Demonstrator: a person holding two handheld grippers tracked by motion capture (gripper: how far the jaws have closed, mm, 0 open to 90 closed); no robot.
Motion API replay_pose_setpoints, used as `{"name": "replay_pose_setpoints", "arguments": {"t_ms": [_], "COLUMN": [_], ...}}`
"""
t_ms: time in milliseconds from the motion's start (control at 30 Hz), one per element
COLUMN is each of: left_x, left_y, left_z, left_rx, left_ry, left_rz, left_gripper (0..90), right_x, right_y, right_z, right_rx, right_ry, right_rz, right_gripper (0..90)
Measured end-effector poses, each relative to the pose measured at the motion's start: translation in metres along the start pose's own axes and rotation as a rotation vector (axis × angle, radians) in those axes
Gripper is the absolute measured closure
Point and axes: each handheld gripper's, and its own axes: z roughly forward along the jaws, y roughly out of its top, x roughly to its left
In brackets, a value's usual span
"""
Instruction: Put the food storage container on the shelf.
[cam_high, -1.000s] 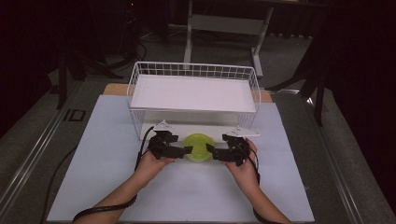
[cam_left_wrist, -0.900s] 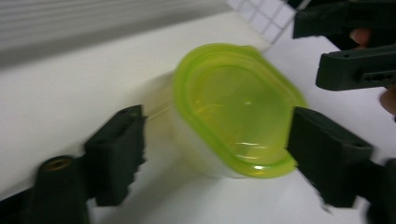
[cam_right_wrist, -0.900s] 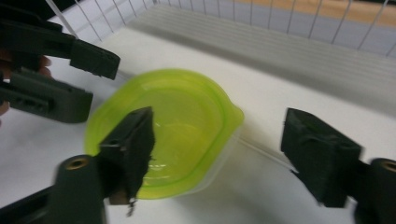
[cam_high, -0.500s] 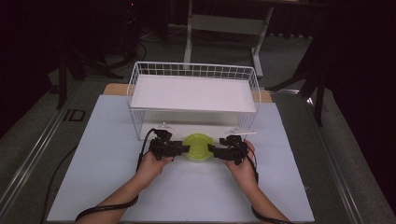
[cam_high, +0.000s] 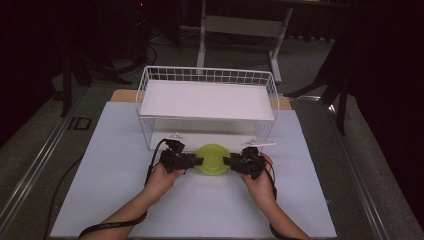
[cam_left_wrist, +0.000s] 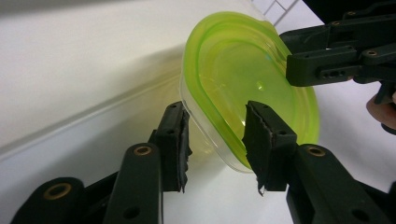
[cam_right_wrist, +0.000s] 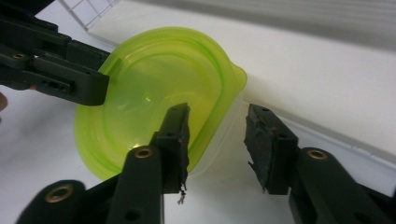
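Green-lidded clear plastic container (cam_high: 212, 158) sits on the white tabletop (cam_high: 115, 200), just in front of the white wire basket shelf (cam_high: 207, 102), w/ a gripper on each side. Left gripper (cam_high: 196, 162) straddles the rim; jaws have just been closing, w/ the lid edge and clear wall between them. Its own view has the pads at or almost at the plastic, but can't tell if they press yet. Right gripper (cam_high: 228, 161) likewise closing in on the opposite rim; in its view one pad (cam_right_wrist: 176, 135) overlaps the lid, the other stands off w/ a gap, so no grip yet. Risks, as I judge them: thin flexible wall could buckle, lid could pop or the tub squirt out sideways. Uneven closing btwn the two sides would push it toward the shelf or tip it.
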Motion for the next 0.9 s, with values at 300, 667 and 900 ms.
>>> {"name": "replay_pose_setpoints", "arguments": {"t_ms": [300, 667, 900], "left_x": [-0.015, -0.024, -0.027], "left_y": [-0.013, -0.025, -0.023], "left_z": [-0.005, -0.01, -0.018], "left_rx": [-0.005, 0.025, -0.048], "left_ry": [0.013, 0.047, 0.042], "left_rz": [0.05, 0.062, 0.052], "left_gripper": [69.4, 77.7, 79.8], "right_x": [0.008, 0.013, 0.019], "right_y": [-0.009, -0.022, -0.015], "right_z": [-0.01, -0.017, -0.023], "right_rx": [0.022, 0.024, -0.002], "right_ry": [0.044, 0.11, 0.075], "right_rz": [-0.02, 0.03, 0.018], "right_gripper": [69.0, 80.1, 80.7]}}
